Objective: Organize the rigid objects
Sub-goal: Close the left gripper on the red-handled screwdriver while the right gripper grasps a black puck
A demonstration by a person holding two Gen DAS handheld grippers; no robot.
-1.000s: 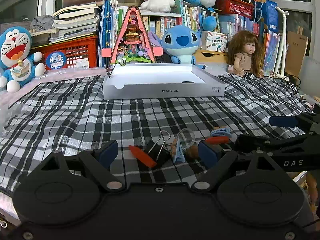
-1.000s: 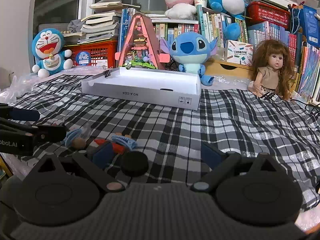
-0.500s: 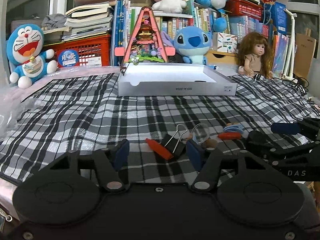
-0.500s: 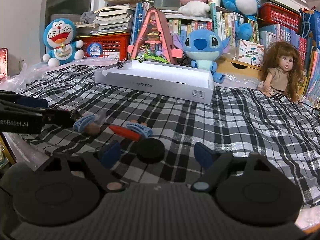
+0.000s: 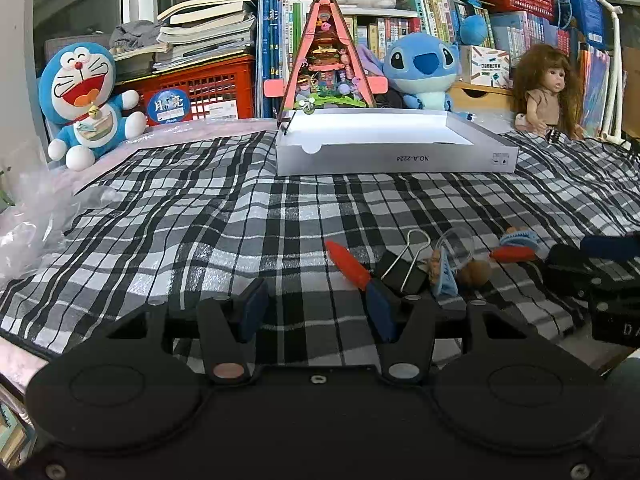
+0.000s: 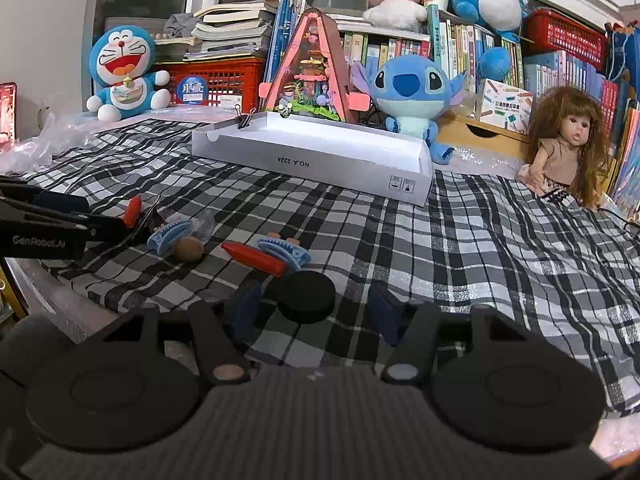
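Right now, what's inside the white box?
A binder clip sits on the far-left corner of the white box; the floor that shows is bare. The near wall hides the front strip.

left black two-finger gripper with blue pads (image 5: 316,312): low over the cloth, angled down, jaws closing, nothing pressed between pads | right black two-finger gripper with blue pads (image 6: 316,312): angled down, jaws closing, pads not pressing anything
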